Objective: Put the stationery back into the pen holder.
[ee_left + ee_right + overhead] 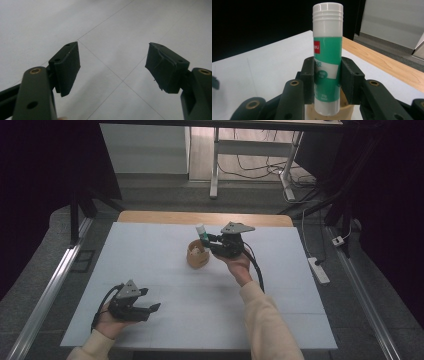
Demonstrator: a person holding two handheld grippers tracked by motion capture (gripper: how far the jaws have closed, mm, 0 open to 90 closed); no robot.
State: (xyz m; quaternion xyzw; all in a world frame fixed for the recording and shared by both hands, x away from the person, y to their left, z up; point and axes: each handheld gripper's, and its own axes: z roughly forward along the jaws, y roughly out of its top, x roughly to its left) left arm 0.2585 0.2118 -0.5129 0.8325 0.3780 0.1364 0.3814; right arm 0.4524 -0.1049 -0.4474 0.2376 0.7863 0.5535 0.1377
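High view overlooks the table; gripper views sit close.

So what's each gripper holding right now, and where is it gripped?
The right gripper clamps an upright green glue stick around its lower body, above the tan cup. The left gripper holds nothing.

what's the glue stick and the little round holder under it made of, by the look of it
Glue stick: likely plastic, with a smooth glossy white ribbed cap and a green printed label. Holder: tan and matte, possibly wood or bamboo; too small and blurred to tell.
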